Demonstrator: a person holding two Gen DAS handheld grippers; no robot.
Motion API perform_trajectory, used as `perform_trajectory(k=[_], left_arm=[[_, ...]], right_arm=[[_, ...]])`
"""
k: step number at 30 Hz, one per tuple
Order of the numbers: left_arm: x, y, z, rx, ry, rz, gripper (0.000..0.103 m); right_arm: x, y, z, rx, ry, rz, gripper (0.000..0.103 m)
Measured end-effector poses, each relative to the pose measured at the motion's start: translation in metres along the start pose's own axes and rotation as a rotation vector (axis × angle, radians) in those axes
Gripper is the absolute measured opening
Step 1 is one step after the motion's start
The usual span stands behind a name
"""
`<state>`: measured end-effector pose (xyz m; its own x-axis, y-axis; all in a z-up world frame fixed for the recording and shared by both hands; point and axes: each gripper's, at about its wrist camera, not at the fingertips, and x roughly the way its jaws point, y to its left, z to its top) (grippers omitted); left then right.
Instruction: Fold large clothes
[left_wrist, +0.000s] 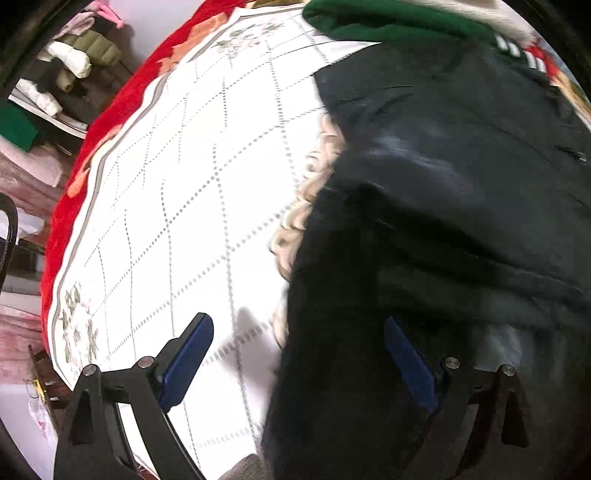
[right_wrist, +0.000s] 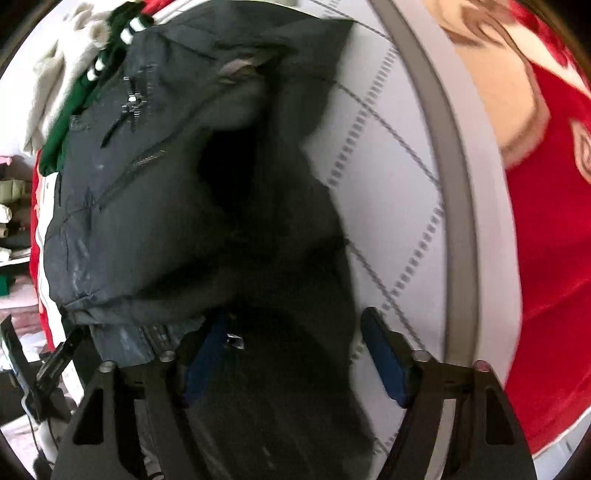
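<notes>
While the dark jacket (left_wrist: 443, 192) is being lain across the white quilted bedspread (left_wrist: 184, 184), both grippers are being pointed steeply down at its near edge, and the step in hand is judged to be the taking of that edge for a fold. The left gripper (left_wrist: 295, 354) is being held wide apart; its left blue pad (left_wrist: 188, 358) is being seen over bare bedspread, while its right pad (left_wrist: 410, 362) is being seen over the black cloth, so the jacket's hem is being straddled but not yet pinched. The right gripper (right_wrist: 291, 354) is being held at a middling width, with dark fabric lying between its fingers and a small metal fitting (right_wrist: 234, 340) just beside the left one (right_wrist: 207, 354); whether the pads are pressing cannot be told. A pale fleecy lining (left_wrist: 306, 206) is being shown ahead of the left gripper, along the jacket's edge. For a good grip, it is judged that both layers of the edge are being best gathered well inside the pads, clear of the zipper (right_wrist: 133, 99) ahead of the right gripper. A green garment (left_wrist: 388, 22) is being left at the far end, touching the jacket, and it is judged that snagging it is being best avoided when the edge is being lifted. Even lifting by both hands is being advised.
</notes>
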<state>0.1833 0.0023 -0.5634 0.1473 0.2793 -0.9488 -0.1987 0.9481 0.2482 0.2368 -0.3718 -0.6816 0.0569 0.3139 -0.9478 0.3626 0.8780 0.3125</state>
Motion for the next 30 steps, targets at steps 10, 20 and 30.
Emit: perform_trajectory(k=[10, 20, 30], left_arm=[[0.018, 0.027, 0.022, 0.022, -0.022, 0.006, 0.103], [0.019, 0.037, 0.033, 0.000, -0.041, -0.067, 0.095], [0.020, 0.055, 0.040, -0.004, -0.036, -0.142, 0.052]], right_arm=[[-0.008, 0.038, 0.010, -0.106, 0.073, -0.018, 0.029], [-0.024, -0.032, 0.006, 0.081, 0.012, -0.043, 0.032], [-0.025, 0.010, 0.013, 0.020, 0.031, 0.025, 0.013]])
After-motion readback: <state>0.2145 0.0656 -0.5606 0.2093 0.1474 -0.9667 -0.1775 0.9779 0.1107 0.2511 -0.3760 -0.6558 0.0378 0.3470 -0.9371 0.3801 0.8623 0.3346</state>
